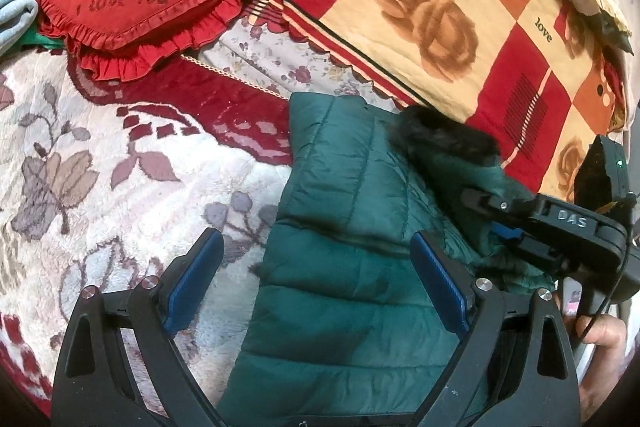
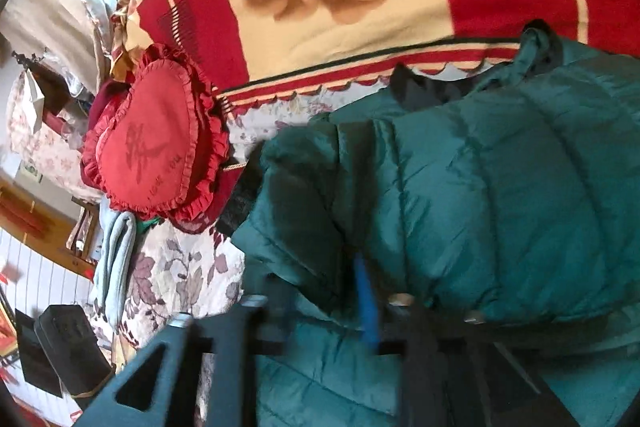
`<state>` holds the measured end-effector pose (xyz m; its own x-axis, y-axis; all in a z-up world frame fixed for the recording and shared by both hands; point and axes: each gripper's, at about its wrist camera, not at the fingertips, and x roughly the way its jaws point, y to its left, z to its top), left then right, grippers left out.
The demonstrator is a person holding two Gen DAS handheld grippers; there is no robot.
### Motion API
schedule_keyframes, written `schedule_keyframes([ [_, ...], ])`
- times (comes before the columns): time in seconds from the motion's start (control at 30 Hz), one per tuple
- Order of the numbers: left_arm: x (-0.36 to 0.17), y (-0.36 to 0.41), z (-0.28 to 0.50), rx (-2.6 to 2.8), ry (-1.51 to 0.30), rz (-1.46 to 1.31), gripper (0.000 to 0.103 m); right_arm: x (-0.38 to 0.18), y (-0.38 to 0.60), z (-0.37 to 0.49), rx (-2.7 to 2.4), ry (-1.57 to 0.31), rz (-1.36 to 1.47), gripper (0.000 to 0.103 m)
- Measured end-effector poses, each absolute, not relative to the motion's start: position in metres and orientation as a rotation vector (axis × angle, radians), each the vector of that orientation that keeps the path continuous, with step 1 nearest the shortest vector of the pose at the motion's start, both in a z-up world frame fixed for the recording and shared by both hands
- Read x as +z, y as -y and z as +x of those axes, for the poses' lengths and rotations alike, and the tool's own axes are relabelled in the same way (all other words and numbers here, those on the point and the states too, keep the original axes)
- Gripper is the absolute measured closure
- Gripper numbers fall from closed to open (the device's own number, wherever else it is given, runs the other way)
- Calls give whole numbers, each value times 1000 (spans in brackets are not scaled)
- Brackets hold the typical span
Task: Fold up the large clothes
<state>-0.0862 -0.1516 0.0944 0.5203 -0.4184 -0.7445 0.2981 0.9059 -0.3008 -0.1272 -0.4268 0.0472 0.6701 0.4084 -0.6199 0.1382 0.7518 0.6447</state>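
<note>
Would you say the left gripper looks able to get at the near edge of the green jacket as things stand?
Probably yes. The left gripper is open and hovers over the green jacket, its left edge between the fingers, nothing between. The right gripper works farther right.

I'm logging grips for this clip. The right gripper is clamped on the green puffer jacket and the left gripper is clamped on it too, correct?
Not quite. The right gripper is clamped on the green puffer jacket, but the left gripper is not: the left wrist view shows its blue-padded fingers spread wide, holding nothing, with the jacket below them.
</note>
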Motion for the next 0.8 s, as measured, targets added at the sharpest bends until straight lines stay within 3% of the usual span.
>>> schedule_keyframes([
  [0.07, 96, 151, -86, -437, -926, -154, 9, 54, 423, -132, 176, -811, 700, 36],
  [0.1, 96, 150, -86, -441, -924, -161, 9, 60, 421, -135, 173, -803, 673, 33],
  [0.43, 103, 173, -72, -462, -957, -231, 9, 116, 457, -205, 103, -760, 577, 33],
  [0.8, 99, 241, -45, -407, -935, -93, 9, 110, 534, -280, -64, -710, 645, 33],
])
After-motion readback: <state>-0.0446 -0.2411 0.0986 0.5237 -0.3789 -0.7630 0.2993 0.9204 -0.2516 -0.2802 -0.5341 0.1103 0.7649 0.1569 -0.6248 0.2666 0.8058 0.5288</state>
